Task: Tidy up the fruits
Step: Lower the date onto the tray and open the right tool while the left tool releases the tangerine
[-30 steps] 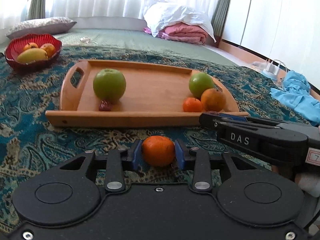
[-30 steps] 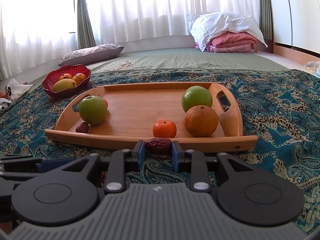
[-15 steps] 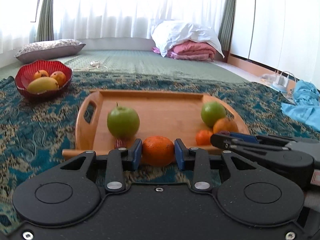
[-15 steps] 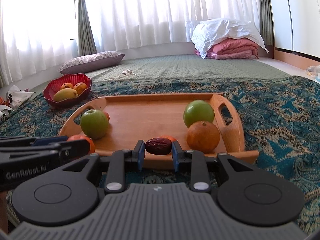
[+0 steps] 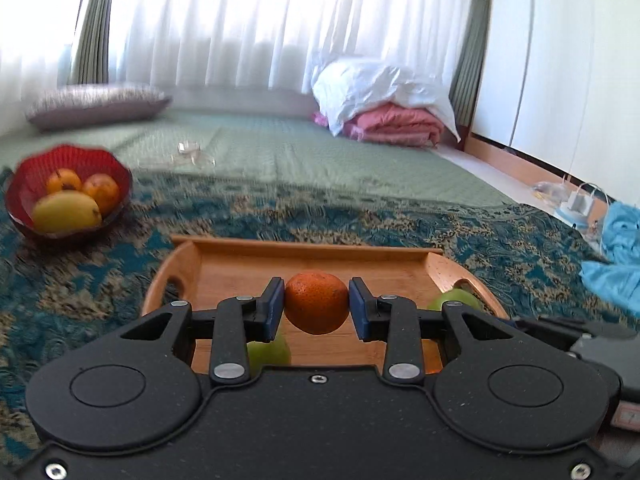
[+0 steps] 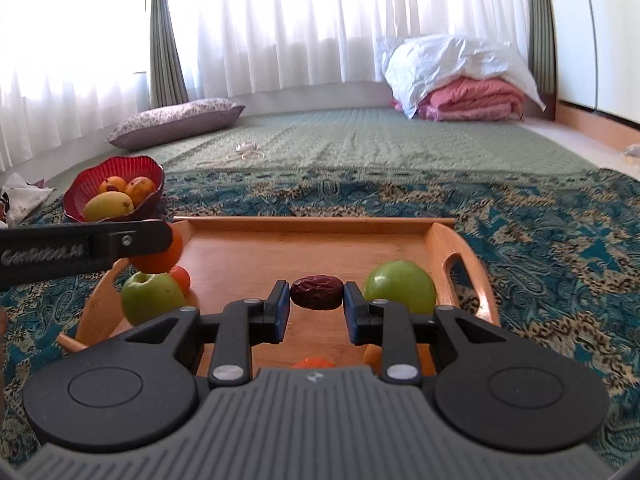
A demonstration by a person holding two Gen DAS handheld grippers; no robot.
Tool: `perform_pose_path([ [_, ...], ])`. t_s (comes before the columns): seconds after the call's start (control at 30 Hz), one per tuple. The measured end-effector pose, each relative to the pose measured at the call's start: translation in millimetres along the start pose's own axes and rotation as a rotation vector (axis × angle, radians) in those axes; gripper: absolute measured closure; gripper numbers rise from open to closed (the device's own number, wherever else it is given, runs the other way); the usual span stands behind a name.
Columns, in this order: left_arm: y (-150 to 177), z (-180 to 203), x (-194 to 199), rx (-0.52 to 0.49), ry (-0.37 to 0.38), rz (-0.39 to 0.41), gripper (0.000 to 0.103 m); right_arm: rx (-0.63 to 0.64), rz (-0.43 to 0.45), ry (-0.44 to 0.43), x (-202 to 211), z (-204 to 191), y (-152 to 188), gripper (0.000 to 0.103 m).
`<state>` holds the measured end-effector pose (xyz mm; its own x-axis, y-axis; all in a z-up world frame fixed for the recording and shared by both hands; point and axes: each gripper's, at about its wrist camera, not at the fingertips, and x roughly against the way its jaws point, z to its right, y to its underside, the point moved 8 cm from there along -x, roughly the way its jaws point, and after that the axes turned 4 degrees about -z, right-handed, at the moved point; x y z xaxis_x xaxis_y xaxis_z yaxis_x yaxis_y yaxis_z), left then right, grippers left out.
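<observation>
My left gripper (image 5: 316, 309) is shut on a small orange (image 5: 316, 307) and holds it above the wooden tray (image 5: 312, 254). In the right wrist view the same orange (image 6: 162, 258) hangs over the tray's left end, above a green apple (image 6: 150, 298). My right gripper (image 6: 316, 307) is shut on a dark red date (image 6: 317, 292) above the tray (image 6: 312, 240). A second green apple (image 6: 400, 286) lies at the tray's right end, next to its handle. More orange fruit shows partly hidden under the right gripper's body.
A red bowl (image 6: 140, 168) with a mango and orange fruits stands on the patterned blue cloth (image 6: 560, 248), left of and beyond the tray. Behind are a green mat, a grey pillow (image 6: 176, 120), folded bedding (image 6: 472, 96) and curtains. Blue fabric (image 5: 616, 256) lies right.
Both grippers have risen and moved forward over the tray, each still holding its fruit. The tray fruits now sit lower in view, partly hidden under the gripper bodies.
</observation>
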<state>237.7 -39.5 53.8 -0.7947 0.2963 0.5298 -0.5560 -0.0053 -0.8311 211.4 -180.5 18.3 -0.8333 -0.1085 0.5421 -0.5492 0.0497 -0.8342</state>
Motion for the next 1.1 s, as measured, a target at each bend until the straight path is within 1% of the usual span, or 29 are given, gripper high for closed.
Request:
perform_pose_path([
  [0.07, -2.3, -4.1, -15.1, 0.014, -0.005, -0.034, 0.070, 0.001, -0.017, 0.001, -7.8, 1.1, -1.7, 0.070],
  [0.2, -0.4, -9.5, -35.5, 0.025, -0.020, -0.074, 0.070, 0.014, -0.054, 0.008, -21.3, 2.3, 2.2, 0.070],
  [0.33, 5.8, -7.0, -48.2, -0.005, -0.039, -0.105, 0.070, 0.000, -0.091, 0.005, -31.4, 5.3, 5.6, 0.070],
  [0.47, 12.5, -5.6, -58.7, -0.016, -0.057, -0.140, 0.070, -0.013, -0.115, 0.004, -37.3, 7.5, 6.9, 0.070],
  [0.67, 14.6, 0.9, -63.0, -0.052, -0.069, -0.148, 0.070, -0.006, -0.146, 0.005, -42.5, 7.7, 10.6, 0.069],
  [1.1, 15.9, 4.9, -67.3, -0.076, -0.070, -0.161, 0.070, 0.018, -0.160, 0.010, -45.6, 2.9, 11.1, 0.067],
])
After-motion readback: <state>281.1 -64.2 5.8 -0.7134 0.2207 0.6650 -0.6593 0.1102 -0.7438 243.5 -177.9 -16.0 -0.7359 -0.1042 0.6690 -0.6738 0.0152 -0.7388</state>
